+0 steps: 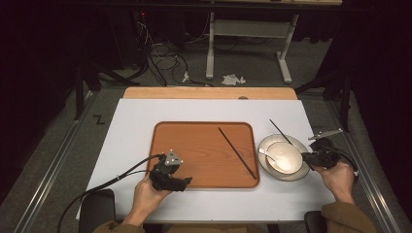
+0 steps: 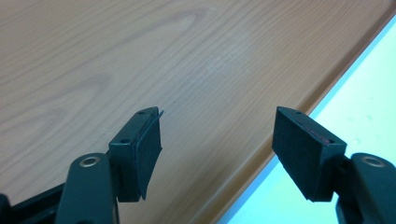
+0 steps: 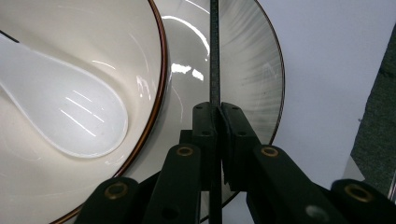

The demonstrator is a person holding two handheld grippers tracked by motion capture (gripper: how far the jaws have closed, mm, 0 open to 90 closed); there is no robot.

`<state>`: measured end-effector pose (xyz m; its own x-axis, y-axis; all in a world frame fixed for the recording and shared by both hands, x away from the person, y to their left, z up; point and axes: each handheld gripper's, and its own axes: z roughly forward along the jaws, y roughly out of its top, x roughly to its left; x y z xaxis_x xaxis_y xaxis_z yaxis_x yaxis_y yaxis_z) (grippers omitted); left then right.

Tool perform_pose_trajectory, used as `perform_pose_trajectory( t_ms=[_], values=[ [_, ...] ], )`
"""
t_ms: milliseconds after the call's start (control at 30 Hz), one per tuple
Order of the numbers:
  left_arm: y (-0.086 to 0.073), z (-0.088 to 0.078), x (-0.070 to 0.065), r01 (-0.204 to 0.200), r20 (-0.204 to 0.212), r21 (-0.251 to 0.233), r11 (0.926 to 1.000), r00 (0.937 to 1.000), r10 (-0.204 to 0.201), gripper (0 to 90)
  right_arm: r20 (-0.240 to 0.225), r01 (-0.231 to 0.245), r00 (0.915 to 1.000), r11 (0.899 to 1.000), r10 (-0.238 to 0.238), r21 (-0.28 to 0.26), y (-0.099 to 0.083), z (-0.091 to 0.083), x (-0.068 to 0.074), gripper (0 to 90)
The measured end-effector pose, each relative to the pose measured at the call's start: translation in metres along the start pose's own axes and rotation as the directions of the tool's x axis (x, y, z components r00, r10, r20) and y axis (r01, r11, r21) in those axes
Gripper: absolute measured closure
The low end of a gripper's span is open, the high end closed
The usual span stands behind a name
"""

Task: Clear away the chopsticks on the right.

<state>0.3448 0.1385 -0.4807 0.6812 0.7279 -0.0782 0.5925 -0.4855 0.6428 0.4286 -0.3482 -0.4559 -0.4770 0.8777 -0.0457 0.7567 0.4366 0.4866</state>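
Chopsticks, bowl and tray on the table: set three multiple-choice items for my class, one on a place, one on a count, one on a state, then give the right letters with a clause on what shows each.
1. Where does the loose chopstick lie?
A. in the bowl
B. on the wooden tray
C. on the floor

2. How many chopsticks are on or above the table?
A. one
B. two
C. four

3. How do the right tongs stand?
A. shut on a chopstick
B. wide open over the spoon
C. shut on the bowl's rim

Key:
1 B: it lies slantwise on the wooden tray in the high view.
2 B: one on the tray, and the other chopstick running over the plate beside the bowl that holds the white spoon.
3 A: the right gripper view has both jaws pressed together around the thin dark stick.
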Motion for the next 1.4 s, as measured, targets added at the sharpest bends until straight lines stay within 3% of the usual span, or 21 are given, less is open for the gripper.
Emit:
perform_pose_trajectory(
  t_ms=[133,200,433,600,833,867,933,1000,1033,1167,1400],
  values=[
    [0.0,-0.001,0.0,-0.001,-0.004,-0.003,1.0,1.0,0.001,32.7,-0.001,0.0,1.0,0.999,0.0,-0.044,0.001,-0.007,0.0,86.4],
    [0.0,0.0,0.0,-0.001,-0.002,-0.001,1.0,1.0,0.001,32.7,-0.008,-0.002,1.0,0.996,0.002,-0.093,0.002,-0.015,0.001,86.4],
    [0.0,0.0,0.0,-0.002,-0.002,0.0,1.0,1.0,0.002,32.7,-0.027,0.009,0.9995,0.987,-0.014,-0.163,0.007,-0.031,0.008,86.4],
    [0.0,0.001,0.0,0.002,-0.003,0.003,1.0,1.0,-0.002,32.7,-0.041,0.038,0.998,0.977,-0.047,-0.212,0.014,-0.045,0.023,86.4],
    [0.0,0.0,0.0,-0.001,-0.003,-0.001,1.0,1.0,0.001,32.7,-0.053,0.091,0.993,0.97,-0.106,-0.225,0.026,-0.057,0.056,86.4],
    [0.0,0.001,0.0,0.0,-0.003,0.001,1.0,1.0,0.0,32.7,-0.068,0.112,0.9891,0.967,-0.13,-0.227,0.029,-0.059,0.067,86.4],
    [0.0,0.001,0.0,0.0,-0.002,0.003,1.0,1.0,0.0,32.7,-0.073,0.121,0.9872,0.965,-0.141,-0.235,0.03,-0.059,0.072,86.4],
    [0.0,0.001,0.0,-0.002,-0.002,0.003,1.0,1.0,0.002,32.7,-0.084,0.155,0.9802,0.959,-0.179,-0.237,0.033,-0.059,0.084,86.4],
    [0.0,0.0,0.0,-0.001,-0.003,0.002,1.0,1.0,0.001,32.7,-0.115,0.166,0.9734,0.956,-0.198,-0.242,0.035,-0.057,0.095,86.4],
    [0.0,-0.001,0.0,-0.002,-0.006,-0.002,1.0,1.0,0.002,32.7,-0.138,0.19,0.9642,0.953,-0.226,-0.235,0.037,-0.052,0.109,86.4],
    [0.0,-0.001,0.0,-0.002,-0.005,-0.002,1.0,1.0,0.002,32.7,-0.201,0.236,0.938,0.945,-0.283,-0.228,0.04,-0.042,0.137,86.4]
  ],
)
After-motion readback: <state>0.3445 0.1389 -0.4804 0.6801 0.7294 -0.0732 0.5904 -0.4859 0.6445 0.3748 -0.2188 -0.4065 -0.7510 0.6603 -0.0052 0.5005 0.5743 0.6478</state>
